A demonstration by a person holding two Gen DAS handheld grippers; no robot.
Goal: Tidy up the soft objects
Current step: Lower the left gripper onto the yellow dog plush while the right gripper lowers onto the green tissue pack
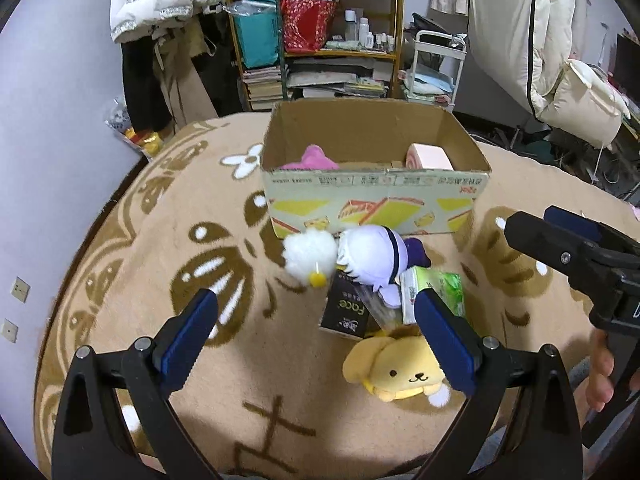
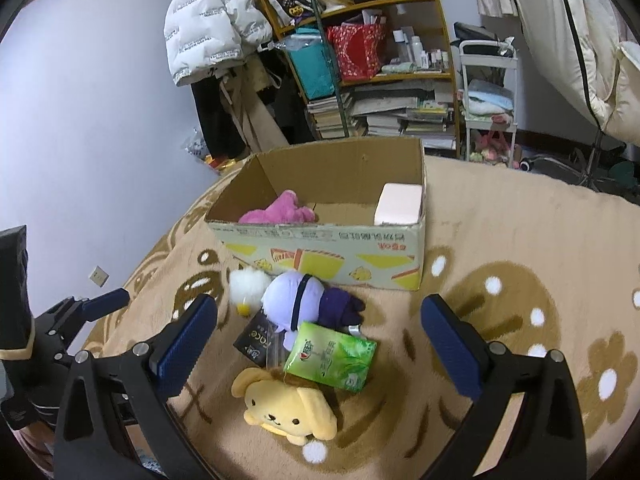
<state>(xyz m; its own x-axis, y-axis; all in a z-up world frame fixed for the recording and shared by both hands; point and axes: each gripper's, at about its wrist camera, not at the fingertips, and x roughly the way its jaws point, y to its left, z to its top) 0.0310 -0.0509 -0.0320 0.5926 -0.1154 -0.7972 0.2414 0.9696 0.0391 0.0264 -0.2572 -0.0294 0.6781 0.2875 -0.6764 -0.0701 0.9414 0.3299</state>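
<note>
- The left gripper hangs over the tan blanket with its jaws spread wide and nothing between them.
- The right gripper is likewise wide open and empty, off to the left gripper's right side.
- The yellow dog plush lies face up just ahead of the right gripper, between its two pads and nearer the left one; in the left view it sits against the inner side of the right pad.
- Just beyond it lies the green tissue pack, overlapping the dog's head.
- The black packet lies beside the tissue pack, toward the left pad.
- The purple-and-white plush and the white fluffy plush lie further ahead, touching each other, against the front wall of the cardboard box.
- Inside the box, furthest from both grippers, a pink plush sits at the left end and a pale pink block at the right.
</note>
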